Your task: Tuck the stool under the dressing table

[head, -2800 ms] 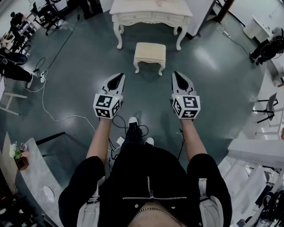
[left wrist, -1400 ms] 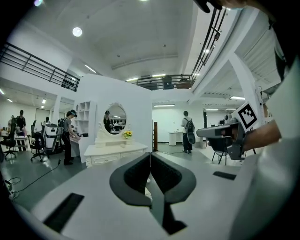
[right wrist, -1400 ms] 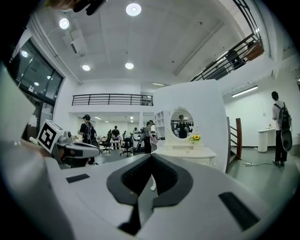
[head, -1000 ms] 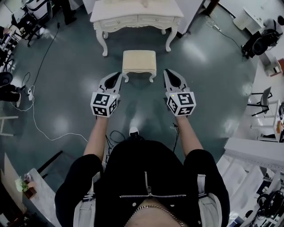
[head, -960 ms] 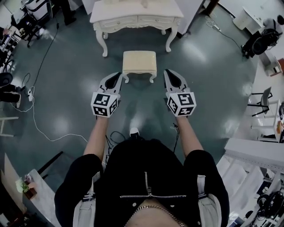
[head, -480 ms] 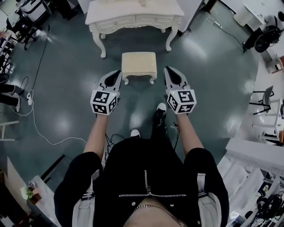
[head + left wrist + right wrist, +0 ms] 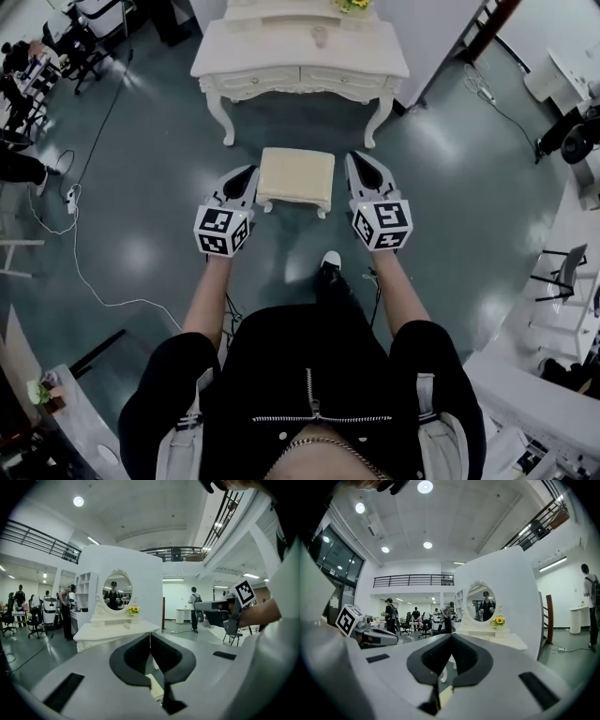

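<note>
**Stool** [image 7: 296, 178]: cream, padded, with curved legs. It stands on the grey floor [image 7: 450, 187] just in front of the dressing table [image 7: 300, 58], not yet under it.

**Left tongs** [image 7: 251, 172]: tips closed together, nothing held. They sit just beside the stool's left edge.

**Right tongs** [image 7: 354, 159]: likewise closed and empty, just beside the right edge. Contact with the stool cannot be told.

**Step, as judged:** lining up for the push. The next move calls for both tongs set against the stool, then an even shove straight between the table's front legs [image 7: 223, 124].

**Tabletop:** bears yellow flowers [image 7: 133, 610], with an oval mirror [image 7: 116, 590] behind.

**Writing:** none legible; only square-patterned marker cubes [image 7: 223, 231].
</note>
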